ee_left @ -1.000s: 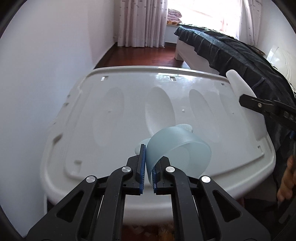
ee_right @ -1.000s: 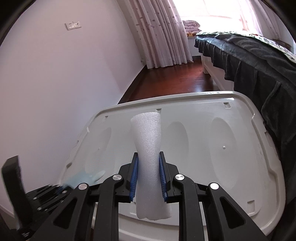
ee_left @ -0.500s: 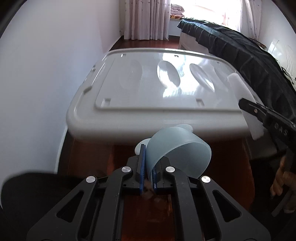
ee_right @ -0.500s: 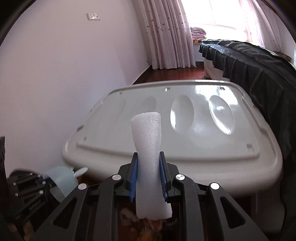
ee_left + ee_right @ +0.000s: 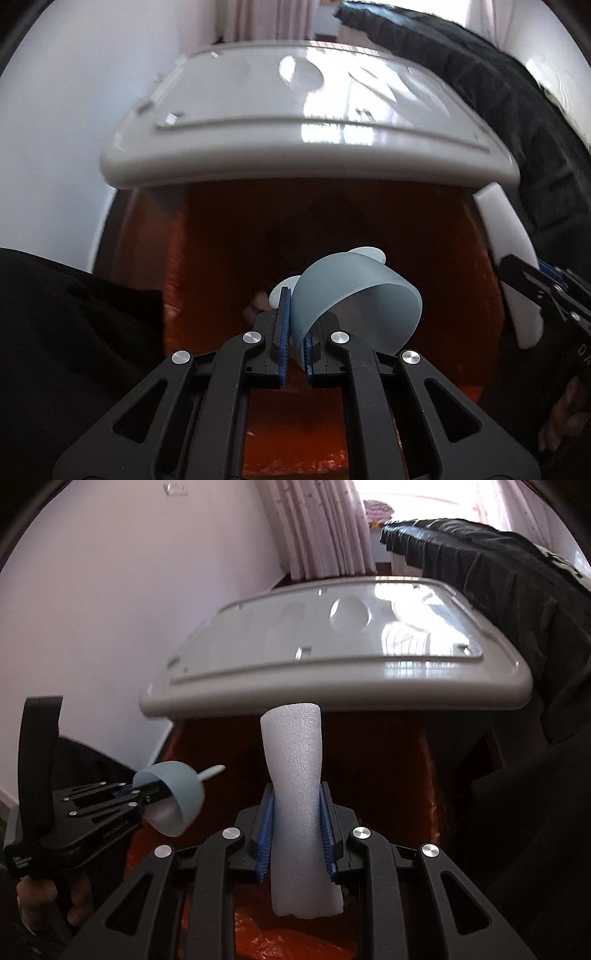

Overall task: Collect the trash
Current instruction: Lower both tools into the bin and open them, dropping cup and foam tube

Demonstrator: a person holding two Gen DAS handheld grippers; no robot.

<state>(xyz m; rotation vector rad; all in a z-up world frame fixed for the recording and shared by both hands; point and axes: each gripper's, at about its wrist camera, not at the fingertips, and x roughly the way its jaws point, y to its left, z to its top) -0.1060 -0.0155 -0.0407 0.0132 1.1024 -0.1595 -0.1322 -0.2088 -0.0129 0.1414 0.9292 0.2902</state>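
Clamped tight in my left hand-held gripper (image 5: 293,334), the pale blue plastic scoop (image 5: 356,301) is sitting with its thin wall pinched between the blue pads, and its open bowl is bulging out to the right of the fingers. In this left wrist view I am holding it over the orange-lined bin (image 5: 332,236), whose dark inside is filling the middle of the picture. Beyond the bin, the white plastic lid (image 5: 306,147) of a big storage box is spreading across the upper part, blurred and glaring with window light. On the right edge my other hand-held gripper (image 5: 532,273) is showing with the white foam piece (image 5: 506,236) in it, and a dark bedcover (image 5: 517,110) is hanging behind it.

From the right wrist view, my right hand-held gripper (image 5: 295,834) is squeezing the white foam piece (image 5: 299,812) at its waist; the foam is standing nearly upright, sticking out above and below the pads, which are pressing into it. It too is hanging over the orange bin liner (image 5: 280,941), visible below the fingers. To the left, my left hand-held gripper (image 5: 129,794) is carrying the blue scoop (image 5: 173,794), its small handle pointing right. The white lid (image 5: 332,664) is lying behind, with curtains (image 5: 325,535) and the white wall (image 5: 129,590) beyond.
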